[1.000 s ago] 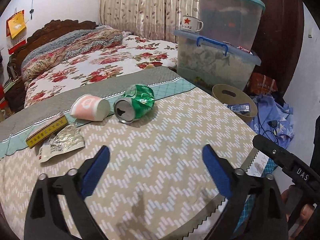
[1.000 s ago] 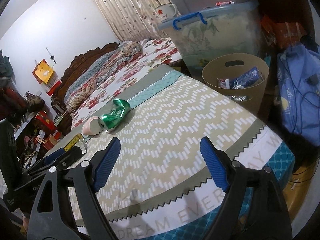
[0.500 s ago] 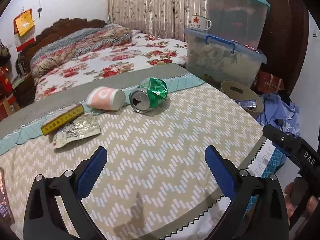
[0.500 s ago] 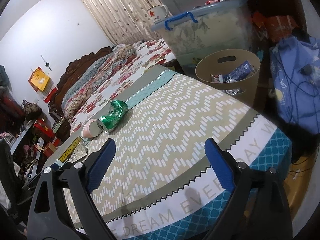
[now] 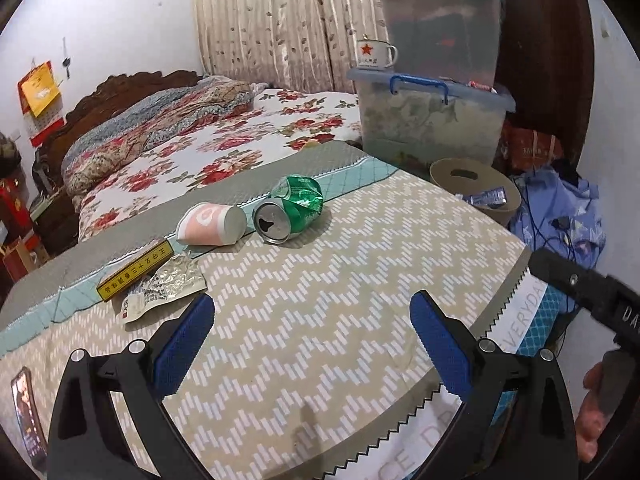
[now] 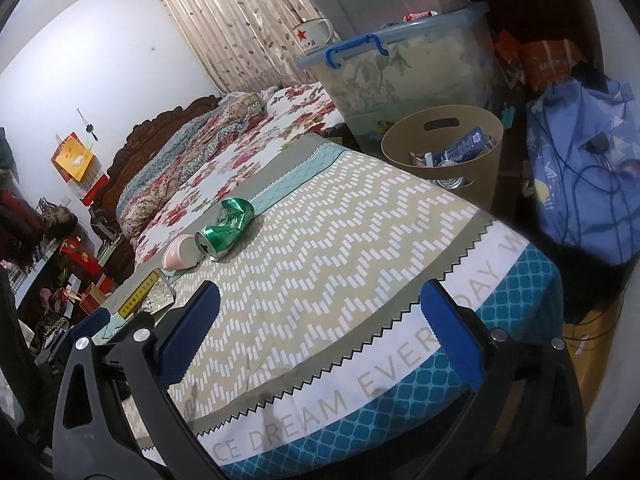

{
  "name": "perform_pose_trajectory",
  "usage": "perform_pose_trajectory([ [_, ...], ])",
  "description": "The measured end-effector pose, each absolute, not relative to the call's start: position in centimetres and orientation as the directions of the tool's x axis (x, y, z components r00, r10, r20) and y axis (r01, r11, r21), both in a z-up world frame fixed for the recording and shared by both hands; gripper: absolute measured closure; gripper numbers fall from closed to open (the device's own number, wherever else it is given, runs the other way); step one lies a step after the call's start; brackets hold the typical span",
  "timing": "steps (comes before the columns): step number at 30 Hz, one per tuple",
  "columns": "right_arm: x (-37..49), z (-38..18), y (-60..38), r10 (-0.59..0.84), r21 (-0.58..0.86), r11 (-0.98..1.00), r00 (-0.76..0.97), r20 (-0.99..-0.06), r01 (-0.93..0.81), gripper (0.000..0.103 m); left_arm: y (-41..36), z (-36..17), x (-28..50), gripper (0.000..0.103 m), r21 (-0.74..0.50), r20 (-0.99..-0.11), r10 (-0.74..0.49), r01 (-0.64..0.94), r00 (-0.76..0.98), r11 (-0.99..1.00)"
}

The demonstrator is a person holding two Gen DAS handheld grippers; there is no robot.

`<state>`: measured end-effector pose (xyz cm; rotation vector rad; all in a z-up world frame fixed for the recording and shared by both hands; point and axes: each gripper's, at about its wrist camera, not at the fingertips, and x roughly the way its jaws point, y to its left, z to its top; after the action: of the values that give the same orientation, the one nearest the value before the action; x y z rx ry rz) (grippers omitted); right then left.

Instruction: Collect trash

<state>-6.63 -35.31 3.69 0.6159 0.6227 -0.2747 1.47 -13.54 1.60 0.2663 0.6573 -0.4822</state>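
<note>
- On the table (image 5: 360, 280), at the 9 o'clock side of the left wrist view, a yellow box (image 5: 134, 276) is seen, and a silver foil wrapper (image 5: 166, 290) is lying just beside it, touching it.
- Toward 11 o'clock from the centre, a pink paper cup (image 5: 210, 224) is laid on its side, and a crushed green can (image 5: 294, 210) lies next to it, its open top turned to the camera.
- The left gripper (image 5: 310, 340) is held over the zigzag cloth, near the table edge; its blue pads are wide apart and nothing is between them.
- At 2 o'clock, beyond the table, a tan waste basket (image 5: 478, 184) is placed, with some packets already inside.
- The right gripper (image 6: 320, 326) is seen in its own view over the printed border of the cloth; its jaws have just been opening, they stand wide, and nothing is between them.
- In that view the can (image 6: 226, 230) is at 10 o'clock and the basket (image 6: 442, 140) at 1 o'clock.
</note>
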Motion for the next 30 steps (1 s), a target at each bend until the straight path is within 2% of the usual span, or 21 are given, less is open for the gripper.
perform_pose_trajectory([
  [8,-6.2,2.7,-35.3,-0.049,0.460,0.772,0.762,-0.646,0.439,0.004,-12.2,0.9,2.8,0.009,0.002,-0.696,-0.334,0.466,0.636,0.885],
  [17,-6.0,2.0,-35.1,-0.044,0.457,0.768,0.748,-0.662,0.449,0.004,-13.1,1.1,1.5,0.009,0.133,-0.670,-0.285,0.489,0.685,0.862],
  [30,-6.1,1.6,-35.6,-0.049,0.467,0.751,0.745,-0.665,0.466,0.004,-13.2,1.1,1.6,0.009,0.110,-0.674,-0.318,0.515,0.667,0.850],
])
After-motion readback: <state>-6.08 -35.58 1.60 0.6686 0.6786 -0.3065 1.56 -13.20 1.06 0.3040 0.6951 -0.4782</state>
